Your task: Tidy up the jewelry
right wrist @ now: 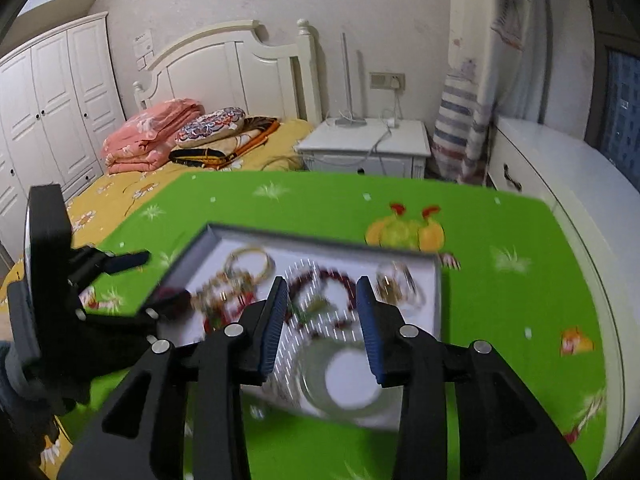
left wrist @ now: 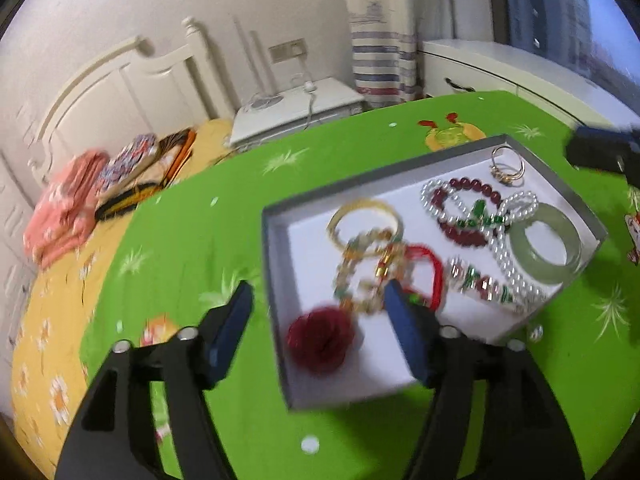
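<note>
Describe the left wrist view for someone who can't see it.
An open left gripper hovers over a grey tray of jewelry on a green cloth: a red flower, gold bangle, pearls and jade bangle.

Bright and even all over, with soft daylight from the dark-framed glass window (left wrist: 568,20). Curved and dark at the round edges. Smeared by motion blur inside the flat grey box with white floor (right wrist: 438,300), worst near its front. Sharper behind it, around the white wooden headboard (right wrist: 224,68).
</note>
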The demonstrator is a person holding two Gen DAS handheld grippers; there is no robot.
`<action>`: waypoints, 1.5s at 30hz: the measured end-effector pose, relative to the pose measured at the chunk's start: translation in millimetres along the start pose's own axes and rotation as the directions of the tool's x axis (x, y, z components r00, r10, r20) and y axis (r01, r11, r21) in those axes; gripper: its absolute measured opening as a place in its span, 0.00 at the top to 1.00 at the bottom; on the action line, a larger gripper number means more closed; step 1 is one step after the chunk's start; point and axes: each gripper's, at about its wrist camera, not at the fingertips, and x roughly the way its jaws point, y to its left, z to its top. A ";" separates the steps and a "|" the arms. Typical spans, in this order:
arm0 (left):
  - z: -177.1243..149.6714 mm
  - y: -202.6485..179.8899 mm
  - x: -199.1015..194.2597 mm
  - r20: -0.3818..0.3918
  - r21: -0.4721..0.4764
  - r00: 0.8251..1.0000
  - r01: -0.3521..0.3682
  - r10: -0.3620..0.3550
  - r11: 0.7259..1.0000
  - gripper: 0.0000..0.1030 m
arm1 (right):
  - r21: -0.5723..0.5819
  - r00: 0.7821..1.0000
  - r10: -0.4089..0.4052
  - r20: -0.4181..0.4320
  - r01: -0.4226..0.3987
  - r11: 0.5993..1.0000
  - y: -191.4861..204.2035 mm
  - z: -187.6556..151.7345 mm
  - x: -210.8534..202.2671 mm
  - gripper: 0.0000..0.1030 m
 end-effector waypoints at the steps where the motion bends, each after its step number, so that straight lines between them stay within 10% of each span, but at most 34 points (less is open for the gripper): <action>1: -9.4 2.4 -4.2 0.004 -0.017 1.000 0.003 -0.003 1.000 0.30 | 0.001 1.000 0.006 -0.009 -0.006 1.000 -0.5 -13.5 -3.6 0.66; 20: -79.2 -68.4 -47.8 -0.019 0.090 0.980 0.200 -0.199 0.976 0.29 | -0.105 0.987 0.042 -0.153 -0.059 0.993 36.3 -89.6 3.3 0.67; 26: -79.4 -83.5 -41.3 -0.060 0.129 0.966 0.258 -0.252 0.957 0.86 | -0.135 0.983 0.058 -0.172 -0.081 0.988 47.4 -87.9 11.3 0.67; 45: -64.8 -58.4 -56.9 0.008 0.118 0.979 0.199 -0.202 0.973 0.87 | -0.152 0.979 -0.015 -0.205 -0.017 0.988 68.1 -76.0 40.9 0.85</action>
